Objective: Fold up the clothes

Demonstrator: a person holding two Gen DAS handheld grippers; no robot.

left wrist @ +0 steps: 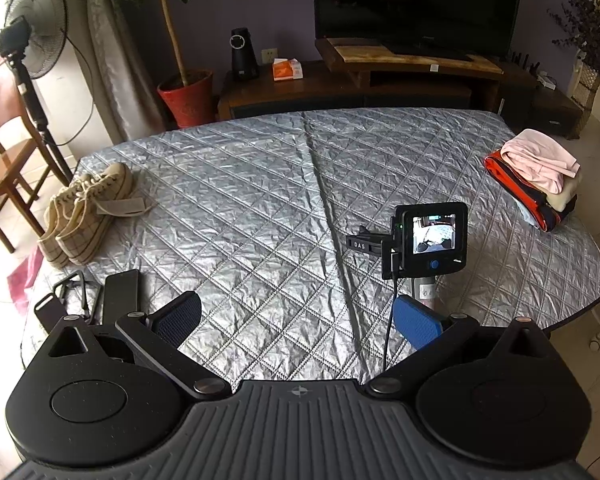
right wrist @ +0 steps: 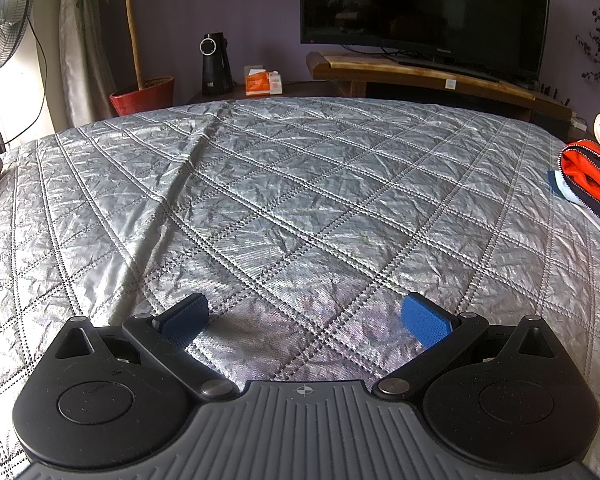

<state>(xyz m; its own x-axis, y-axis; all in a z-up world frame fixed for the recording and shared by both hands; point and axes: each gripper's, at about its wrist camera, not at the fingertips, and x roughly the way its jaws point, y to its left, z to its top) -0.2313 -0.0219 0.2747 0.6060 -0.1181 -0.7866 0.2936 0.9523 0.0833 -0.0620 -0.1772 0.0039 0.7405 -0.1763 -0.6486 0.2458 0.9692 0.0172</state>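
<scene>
A pile of folded clothes [left wrist: 540, 176] lies at the right edge of the silver quilted table cover [left wrist: 260, 200]: a pink garment on top, then cream, a red and navy zipped jacket and light blue below. In the right wrist view the pile [right wrist: 592, 176] is cut off by the right border. My left gripper [left wrist: 298, 318] is open low over the bare cover near the front edge, holding nothing. My right gripper [right wrist: 306, 320] is open too, over the bare cover, empty. Its camera unit with a lit screen [left wrist: 432, 240] shows ahead and right of the left gripper.
A pair of cream canvas shoes [left wrist: 88, 212] sits at the table's left edge, with a black phone-like slab [left wrist: 120, 296] and straps nearby. Beyond the table stand a TV [left wrist: 416, 4] on a wooden cabinet, a red plant pot [left wrist: 186, 98], a fan [left wrist: 36, 28] and a wooden chair [left wrist: 0, 152].
</scene>
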